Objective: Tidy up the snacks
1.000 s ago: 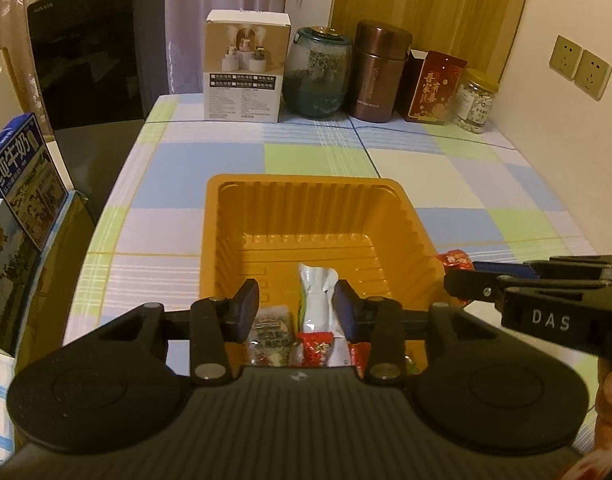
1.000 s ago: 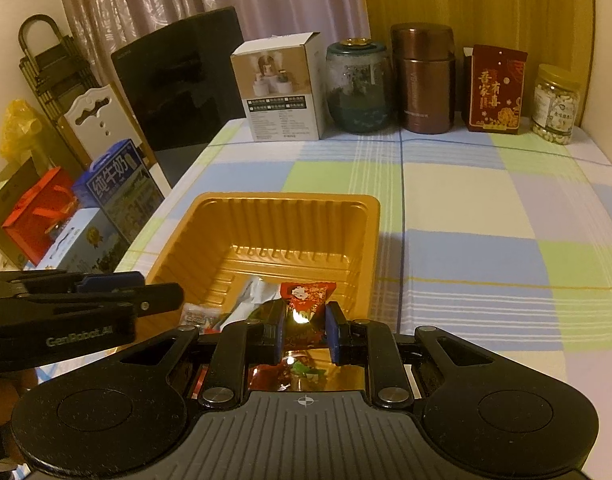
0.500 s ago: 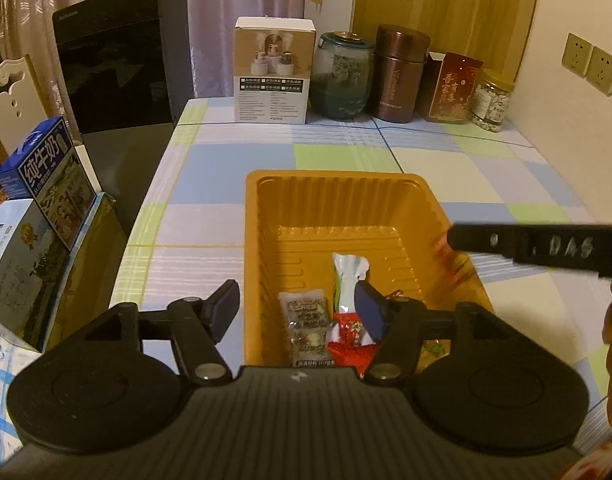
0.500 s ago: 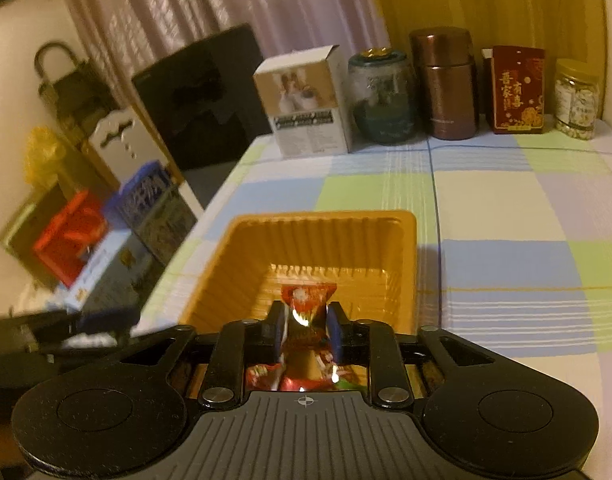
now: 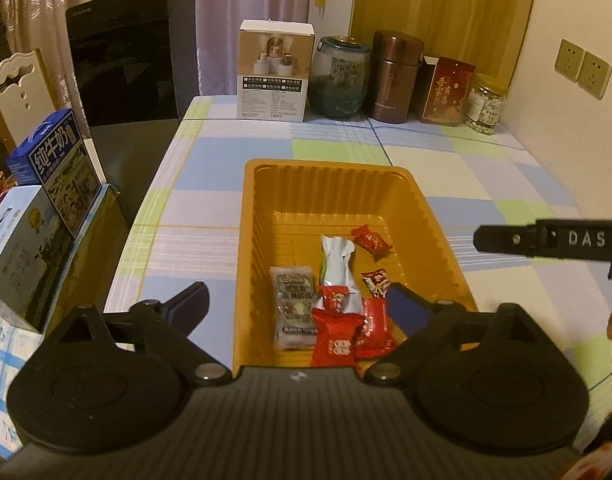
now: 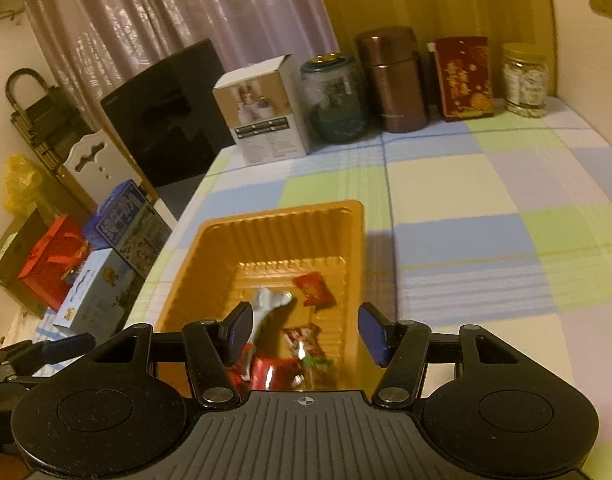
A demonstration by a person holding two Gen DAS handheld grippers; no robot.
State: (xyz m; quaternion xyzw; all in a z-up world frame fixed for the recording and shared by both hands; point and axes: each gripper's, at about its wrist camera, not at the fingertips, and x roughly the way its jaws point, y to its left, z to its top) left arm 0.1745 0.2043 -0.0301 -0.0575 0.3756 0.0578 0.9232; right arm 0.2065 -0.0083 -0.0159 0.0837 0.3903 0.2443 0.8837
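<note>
Checked tablecloth [image 5: 234, 208] in blue, green and cream covers the table, with a curtain and a wood panel behind it. From the left wrist view, a row stands along the far edge: a white box [image 5: 275, 70], a glass jar [image 5: 338, 78], a brown canister [image 5: 396, 76], a red packet [image 5: 448, 92] and a small jar of nuts [image 5: 486, 104]. Sitting mid-table is the orange tray [image 5: 438, 240], and all the snacks are lying loose on its floor: a white pouch [image 5: 336, 264], a grey-brown pack [image 5: 294, 312], plus several red candies [image 5: 334, 340] bunched at the near end and one more red one [image 5: 370, 240] further back. The left gripper [image 5: 298, 304] hangs over the tray's near edge, its jaws opening, spread wide with nothing pinched. Milk cartons [image 5: 54, 168] are stacked off to the left.

Right wrist view is blurrier. Same tray [image 6: 346, 216], same pouch [image 6: 272, 300] and red candies [image 6: 312, 288] resting inside. The right gripper [image 6: 304, 332] is above the near end of the tray, jaws opening too, and no wrapper is caught between the pads. The left gripper's tip [image 6: 62, 344] pokes in at lower left.
</note>
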